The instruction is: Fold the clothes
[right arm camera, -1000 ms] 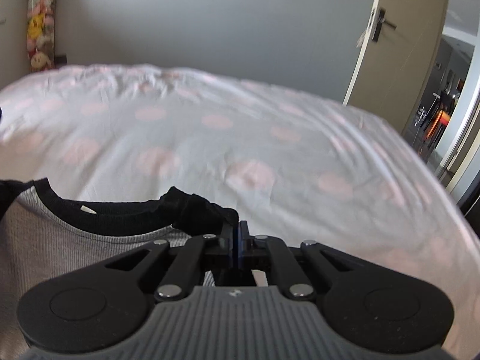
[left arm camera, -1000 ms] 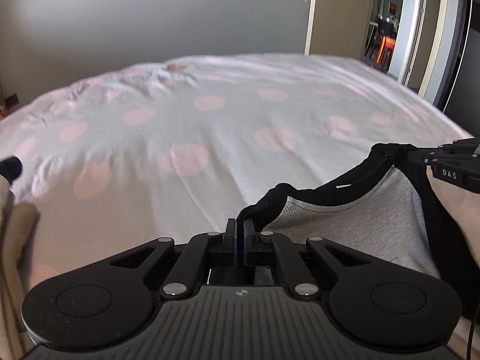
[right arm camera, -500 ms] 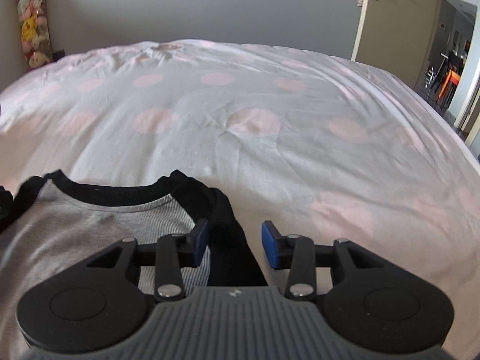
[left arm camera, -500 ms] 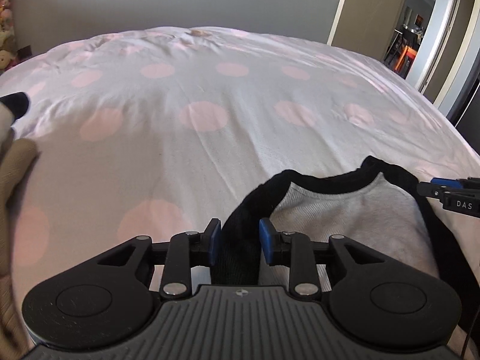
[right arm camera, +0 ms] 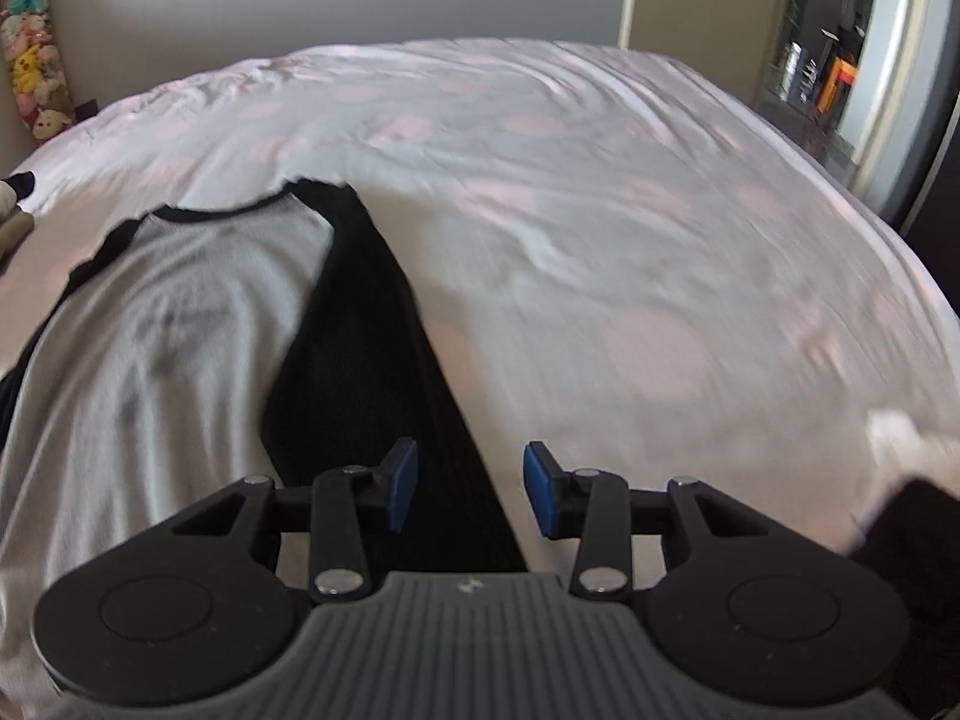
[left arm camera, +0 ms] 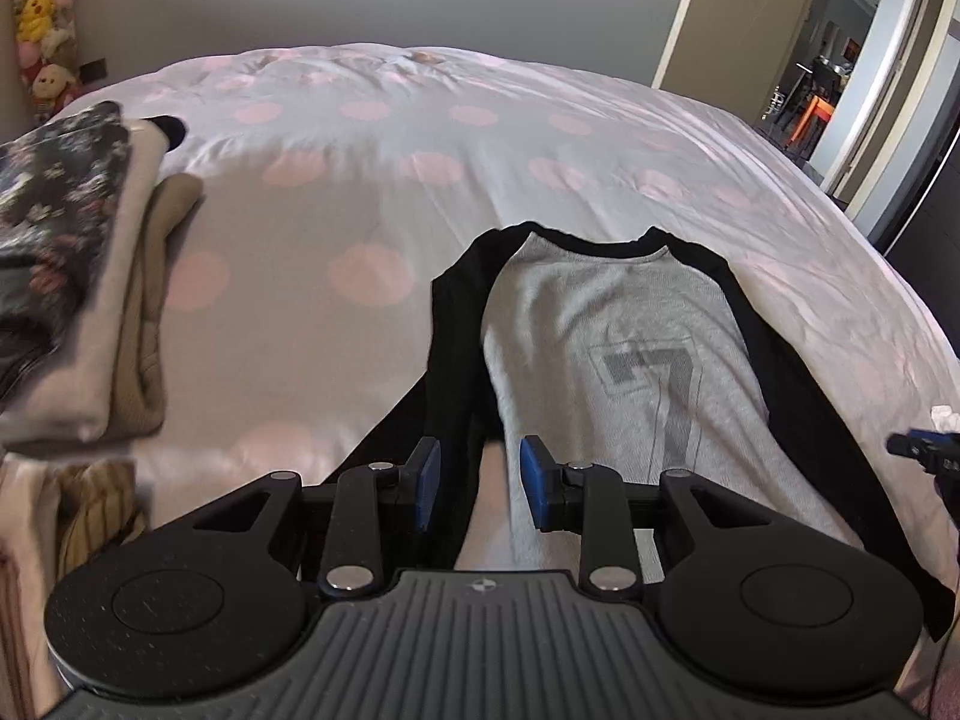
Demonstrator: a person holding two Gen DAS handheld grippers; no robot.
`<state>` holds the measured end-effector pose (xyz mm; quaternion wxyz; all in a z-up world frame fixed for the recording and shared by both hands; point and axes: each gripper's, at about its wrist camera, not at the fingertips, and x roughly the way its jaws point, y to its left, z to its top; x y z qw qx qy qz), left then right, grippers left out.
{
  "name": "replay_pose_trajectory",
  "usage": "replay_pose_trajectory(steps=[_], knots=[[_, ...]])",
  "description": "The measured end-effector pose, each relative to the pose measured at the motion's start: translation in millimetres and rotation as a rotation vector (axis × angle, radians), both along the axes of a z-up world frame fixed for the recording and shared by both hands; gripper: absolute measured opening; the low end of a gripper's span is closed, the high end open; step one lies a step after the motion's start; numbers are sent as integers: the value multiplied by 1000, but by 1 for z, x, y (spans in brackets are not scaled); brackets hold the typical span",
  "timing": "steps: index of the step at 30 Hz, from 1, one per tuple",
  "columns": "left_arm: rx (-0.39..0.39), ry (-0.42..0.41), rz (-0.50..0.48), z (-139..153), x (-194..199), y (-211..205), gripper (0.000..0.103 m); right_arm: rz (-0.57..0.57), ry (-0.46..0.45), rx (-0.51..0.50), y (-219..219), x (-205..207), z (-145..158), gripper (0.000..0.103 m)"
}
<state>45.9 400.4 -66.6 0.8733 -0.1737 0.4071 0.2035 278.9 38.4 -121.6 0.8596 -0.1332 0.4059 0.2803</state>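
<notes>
A grey shirt [left arm camera: 624, 354] with black sleeves and a printed number lies flat, collar away from me, on the spotted bed cover [left arm camera: 372, 204]. My left gripper [left arm camera: 479, 483] stands open over the shirt's left black sleeve [left arm camera: 456, 348], holding nothing. In the right wrist view the same shirt [right arm camera: 168, 324] lies at the left, and my right gripper [right arm camera: 469, 486] is open above its right black sleeve [right arm camera: 372, 336]. The right gripper's tip [left arm camera: 921, 450] shows at the far right edge of the left wrist view.
A pile of folded clothes [left arm camera: 78, 276] lies on the bed at the left, topped by a dark flowered piece [left arm camera: 54, 204]. Soft toys [left arm camera: 42, 30] hang at the far left wall. A doorway [left arm camera: 840, 60] opens at the back right. A small white thing [right arm camera: 900, 438] lies by the right bed edge.
Both grippers, shut on the shirt's shoulders a second ago, opened and let it go. They have since drawn back toward me, so the whole laid-out shirt now shows.
</notes>
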Motion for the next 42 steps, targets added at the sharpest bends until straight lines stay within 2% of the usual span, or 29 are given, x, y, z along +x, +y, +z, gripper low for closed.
replay_pose_trajectory(steps=[4,9,15,18,21,26,30,33,35,36,37,42], knots=[[17,14,55,-1,-22,-7,27,-74,41,-35,-45,-4,2,43],[8,38,98,-8,-36,-11,27,-126,93,-32,-85,-12,9,43],[43,48,57,-15,-27,-14,27,-185,184,-39,-109,-19,8,43],[29,57,42,-23,-25,-13,27,-196,243,-55,-117,-22,4,43],[6,56,37,-27,-26,-10,27,-175,297,-82,-122,-29,0,43],[-19,33,41,-26,-28,-6,27,-90,292,-164,-117,-56,-1,43],[-26,36,33,-27,-30,-6,28,-60,250,-201,-112,-66,4,43],[-42,35,45,-29,-33,-2,30,-12,253,-250,-105,-69,1,42],[-55,34,57,-30,-35,1,33,13,257,-285,-101,-69,-3,36],[-61,33,62,-30,-35,3,33,0,266,-288,-102,-67,-6,16],[-65,32,66,-30,-36,4,34,-14,275,-291,-103,-64,-9,4],[-61,34,56,-31,-35,2,36,-87,276,-234,-115,-54,-1,4]])
